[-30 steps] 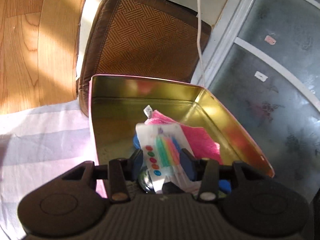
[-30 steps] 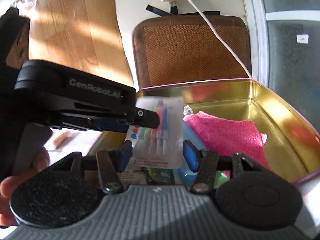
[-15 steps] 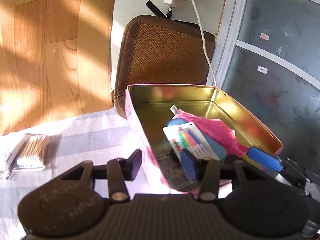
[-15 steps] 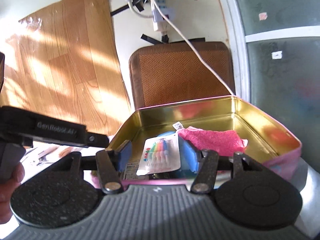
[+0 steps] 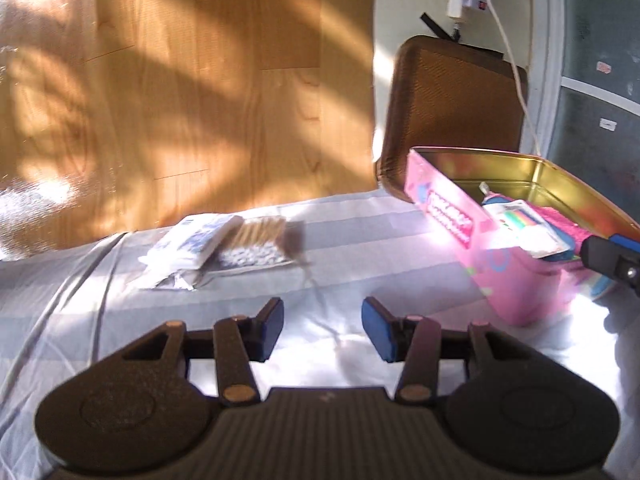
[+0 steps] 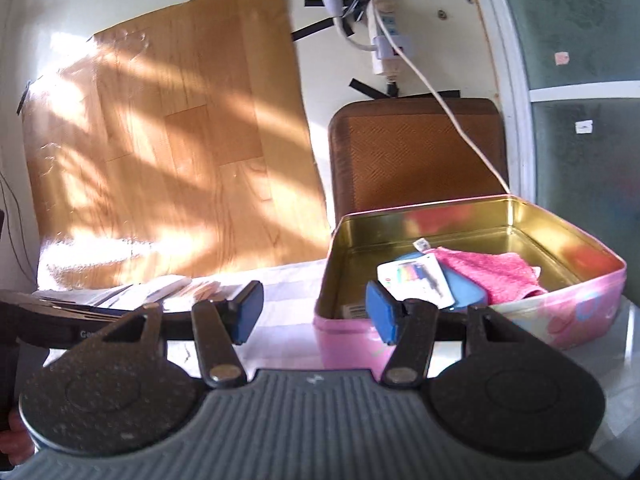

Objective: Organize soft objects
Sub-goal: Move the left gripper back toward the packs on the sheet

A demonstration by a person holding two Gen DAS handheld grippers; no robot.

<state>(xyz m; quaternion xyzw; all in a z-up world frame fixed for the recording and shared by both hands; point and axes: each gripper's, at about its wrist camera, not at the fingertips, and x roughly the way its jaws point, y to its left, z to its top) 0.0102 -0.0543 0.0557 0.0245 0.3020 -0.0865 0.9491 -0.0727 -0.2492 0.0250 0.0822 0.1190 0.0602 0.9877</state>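
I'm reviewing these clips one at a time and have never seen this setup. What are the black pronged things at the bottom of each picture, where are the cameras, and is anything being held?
No robot here: a person carries a handheld two-finger gripper in each hand, each with a wide-angle camera looking along its fingers. One picture looks past the left gripper, the other past the right gripper. Both are open with nothing between the blue pads. On the striped grey and white cloth stands an open pink tin box with a gold inside. In it lie a pink towel and a white card of coloured sticks. Left of the box lies a clear pack of cotton swabs beside white packets. The right gripper's tip shows at the left view's right edge.
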